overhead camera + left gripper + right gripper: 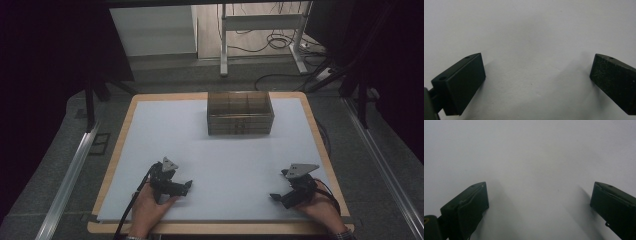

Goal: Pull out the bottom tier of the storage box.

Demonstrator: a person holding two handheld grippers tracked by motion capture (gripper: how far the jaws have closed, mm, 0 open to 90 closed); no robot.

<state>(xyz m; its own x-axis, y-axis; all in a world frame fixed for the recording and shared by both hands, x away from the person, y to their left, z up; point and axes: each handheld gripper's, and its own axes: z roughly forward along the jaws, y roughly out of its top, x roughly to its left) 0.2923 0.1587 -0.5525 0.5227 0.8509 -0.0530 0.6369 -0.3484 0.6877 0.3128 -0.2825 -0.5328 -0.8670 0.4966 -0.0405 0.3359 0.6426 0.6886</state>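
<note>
Two tools: left (186,186), right (276,197) | jaws apart | one box (240,113)

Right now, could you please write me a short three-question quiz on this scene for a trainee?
1. True or false: the left tool holds something between its jaws.
2. Where does the box stand on the table? A) near edge, B) far edge near the middle, C) left corner.
3. What lies in front of the right tool in its own view?

Key:
1. False; its jaws stand apart with bare white sheet between them.
2. B.
3. The plain white sheet; the jaws are open with nothing between them.
</note>
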